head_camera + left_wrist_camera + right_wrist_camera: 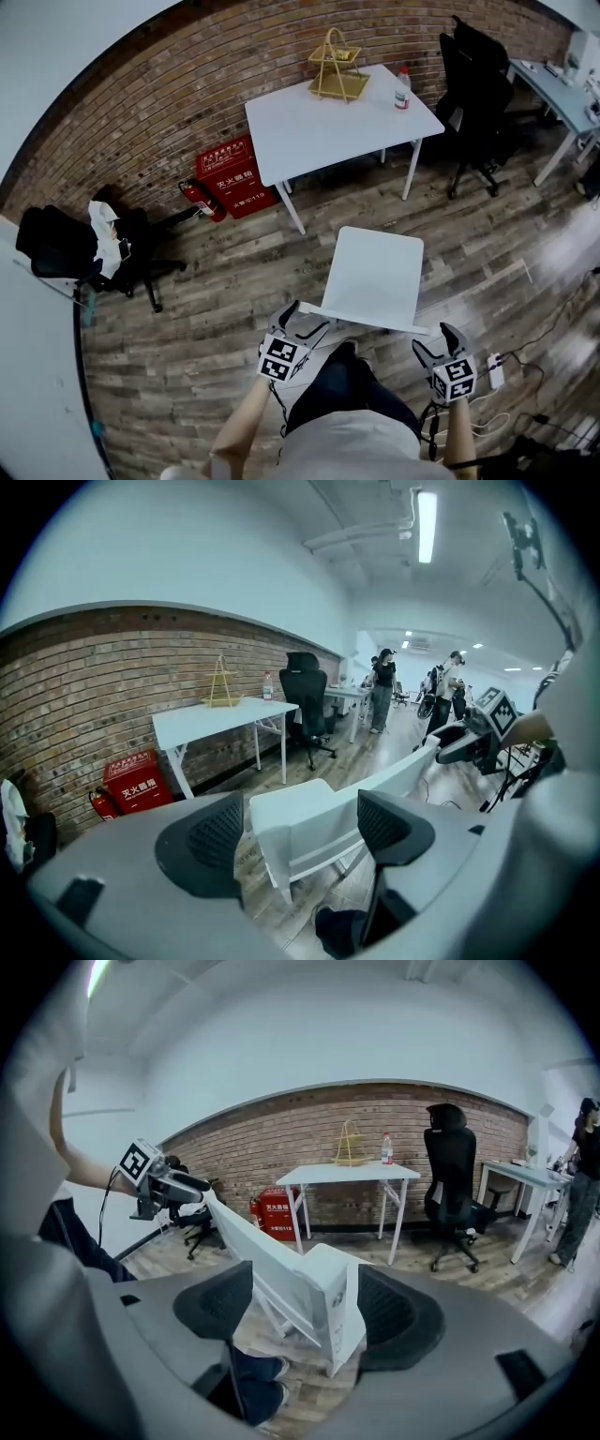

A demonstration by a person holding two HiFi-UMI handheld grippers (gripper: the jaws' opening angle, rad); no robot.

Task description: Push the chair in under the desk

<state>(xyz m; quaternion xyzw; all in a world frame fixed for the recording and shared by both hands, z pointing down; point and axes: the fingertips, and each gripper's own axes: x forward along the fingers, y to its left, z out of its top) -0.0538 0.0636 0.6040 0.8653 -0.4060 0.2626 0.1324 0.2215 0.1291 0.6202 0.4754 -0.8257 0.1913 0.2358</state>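
Chair (375,272): white, standing on the wood-plank floor (216,309) in front of the desk and apart from it, with open floor between; seat toward the desk, backrest toward the person.
Desk (319,136): white, slim legs, set against the brick wall (159,112).
On the desk: a gold wire two-tier stand (337,66) and a small bottle with a red cap (402,91).
Left gripper (298,316): at the left end of the backrest's top edge; in the left gripper view its pads (217,832) stand wide apart with the backrest corner between them, clamped on nothing.
Right gripper (437,339): at the right end of the same edge; pads (384,1312) spread wide, the backrest's end between them and nearer the right pad, no squeeze visible.
Beside the desk: a red fire-equipment box (230,176) with a fire extinguisher (202,200) just next to it by the wall.
Other seating: a black office chair (478,89) right of the desk; another black chair (80,248) at far left with clothing draped over it.
Floor near right gripper: a white power strip (495,370) with cables.
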